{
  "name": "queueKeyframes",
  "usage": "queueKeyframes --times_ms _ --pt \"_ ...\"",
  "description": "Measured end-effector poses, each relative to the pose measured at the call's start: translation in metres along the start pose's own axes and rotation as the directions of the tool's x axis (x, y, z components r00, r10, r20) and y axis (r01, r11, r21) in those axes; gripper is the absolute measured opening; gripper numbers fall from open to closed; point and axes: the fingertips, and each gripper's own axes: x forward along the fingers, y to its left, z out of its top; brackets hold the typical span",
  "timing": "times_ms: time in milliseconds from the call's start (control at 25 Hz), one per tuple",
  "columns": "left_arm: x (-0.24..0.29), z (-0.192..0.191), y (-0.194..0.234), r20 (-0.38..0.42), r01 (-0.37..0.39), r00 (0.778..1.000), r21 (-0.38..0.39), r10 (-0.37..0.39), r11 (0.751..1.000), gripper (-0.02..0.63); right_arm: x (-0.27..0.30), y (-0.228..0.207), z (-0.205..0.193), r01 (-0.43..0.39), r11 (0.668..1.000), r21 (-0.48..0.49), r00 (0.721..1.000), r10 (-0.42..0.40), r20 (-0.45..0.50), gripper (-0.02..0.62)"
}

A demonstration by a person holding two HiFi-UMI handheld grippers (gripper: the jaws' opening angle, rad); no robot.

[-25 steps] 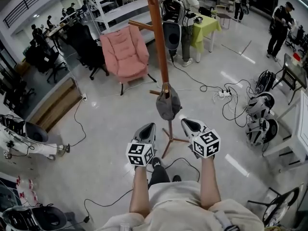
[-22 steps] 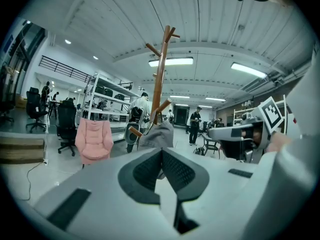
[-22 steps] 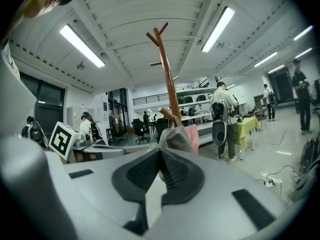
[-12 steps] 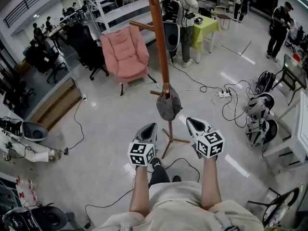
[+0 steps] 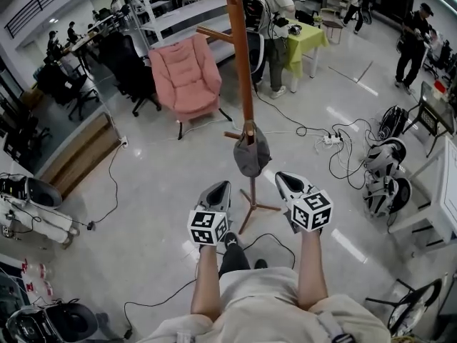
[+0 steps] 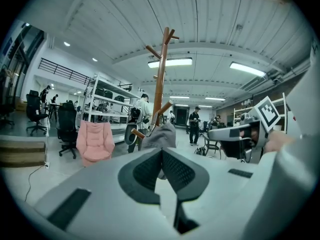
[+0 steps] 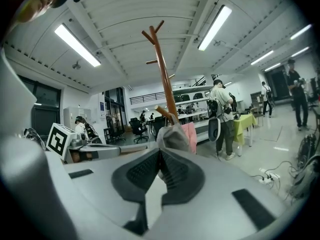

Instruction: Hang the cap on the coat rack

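A grey cap (image 5: 250,156) hangs on a low peg of the tall brown wooden coat rack (image 5: 243,63), free of both grippers. My left gripper (image 5: 220,188) is held below and left of the cap, shut with nothing between its jaws. My right gripper (image 5: 282,181) is below and right of it, also shut and empty. In the left gripper view the cap (image 6: 161,136) shows just past the closed jaw tips (image 6: 161,151), against the rack (image 6: 160,79). The right gripper view shows the same cap (image 7: 172,136) beyond its closed tips (image 7: 160,151).
The rack's spread feet (image 5: 253,207) stand on the glossy floor between my grippers. A pink armchair (image 5: 187,77) stands behind left, a power strip with cables (image 5: 332,140) lies to the right, and round equipment (image 5: 385,170) sits farther right. People stand near a green table (image 5: 303,41).
The cap stays on its peg. Both grippers hold nearly the same place, the right one drifting slightly to the right.
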Motion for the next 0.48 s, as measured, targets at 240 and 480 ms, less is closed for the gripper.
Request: queueKeyframes --times_ms 240,480 --pt "-0.002 0.003 0.000 0.003 -0.007 1.000 0.034 0.007 0.999 0.008 0.006 0.004 -0.003 -0.001 1.000 -0.014 1.000 0.001 -0.017 0.006" --pt "0.002 -0.001 -0.002 -0.003 0.001 1.000 0.033 -0.001 0.999 0.008 0.012 0.000 -0.003 0.000 1.000 -0.006 1.000 0.000 -0.022 0.006"
